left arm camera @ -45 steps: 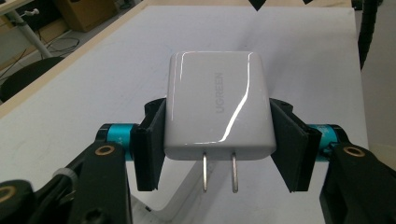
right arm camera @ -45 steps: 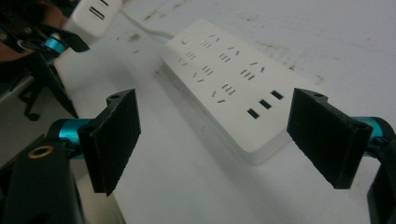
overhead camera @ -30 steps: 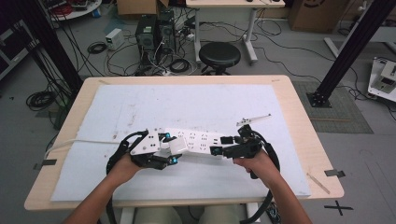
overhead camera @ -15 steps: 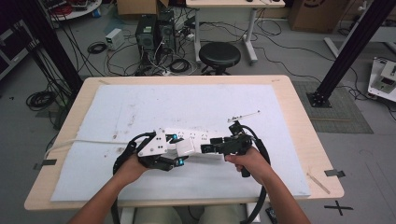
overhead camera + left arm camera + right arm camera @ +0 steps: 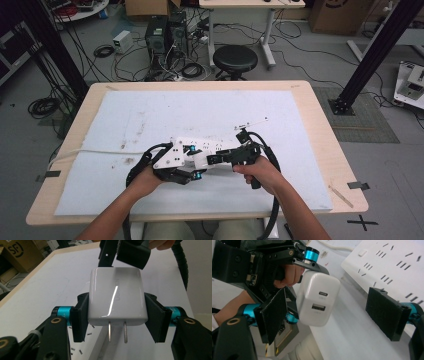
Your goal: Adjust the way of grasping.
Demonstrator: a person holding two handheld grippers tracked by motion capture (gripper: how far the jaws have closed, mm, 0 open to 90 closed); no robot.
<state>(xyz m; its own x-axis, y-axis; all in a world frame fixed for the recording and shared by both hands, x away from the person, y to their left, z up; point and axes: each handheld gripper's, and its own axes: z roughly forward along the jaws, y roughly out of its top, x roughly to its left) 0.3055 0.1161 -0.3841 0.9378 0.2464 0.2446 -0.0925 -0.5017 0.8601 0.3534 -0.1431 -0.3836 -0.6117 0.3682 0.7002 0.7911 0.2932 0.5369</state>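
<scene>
The left gripper [image 5: 116,315] is clamped on a white charger [image 5: 117,297], its two pads pressing the block's flat sides, the two metal prongs pointing down out of the grip. In the right gripper view the same charger [image 5: 318,298] hangs in the air with its port face (one small oval port above a wider one) turned toward the camera, beside the white power strip [image 5: 392,262] that lies on the table. The right gripper [image 5: 332,315] stands released, its pads well apart, with the charger near one pad and touching neither. In the high view both hands meet near the front middle of the table [image 5: 310,100], with the power strip [image 5: 215,147] lying flat on the white mat between and just behind the two grippers.

Judging from this, the charger is picked up and firmly held, but not yet plugged in: the prongs are bare and clear of any socket. What seems left is either to pass the block to the open right gripper or to line the prongs up over a pair of slots and press down
</scene>
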